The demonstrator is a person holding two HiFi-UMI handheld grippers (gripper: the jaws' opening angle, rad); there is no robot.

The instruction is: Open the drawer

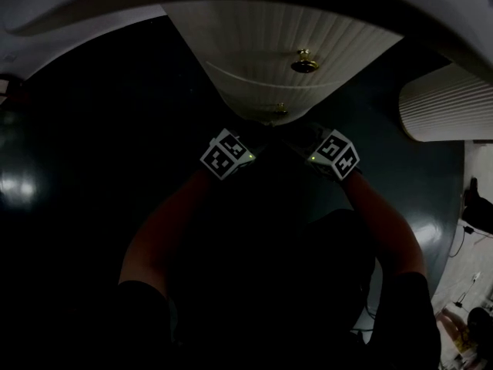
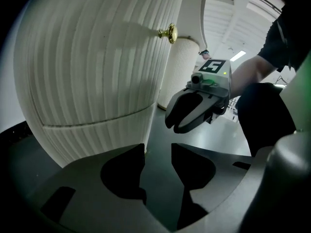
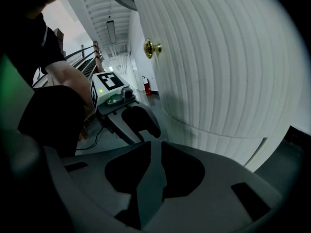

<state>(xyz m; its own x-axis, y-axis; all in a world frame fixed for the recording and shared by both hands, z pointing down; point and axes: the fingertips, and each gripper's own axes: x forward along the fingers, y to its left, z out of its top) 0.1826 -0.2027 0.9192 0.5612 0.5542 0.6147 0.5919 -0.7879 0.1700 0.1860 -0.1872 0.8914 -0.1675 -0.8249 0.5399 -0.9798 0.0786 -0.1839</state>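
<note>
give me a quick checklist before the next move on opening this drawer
1. left gripper jaws apart, nothing between them: ok
2. right gripper ready to grasp: not ok, shut and empty
3. brass knob between a gripper's jaws: not ok, it sits above and apart from both
4. way up to the knob free of clutter: ok
5. drawer front closed, seam tight: ok
6. which knob to take, upper knob or lower knob in the head view: cannot tell

floor (image 2: 214,139): dark, glossy | ceiling (image 3: 99,6): white, beamed | strip light (image 3: 111,31): lit | metal railing (image 3: 81,56): distant
</note>
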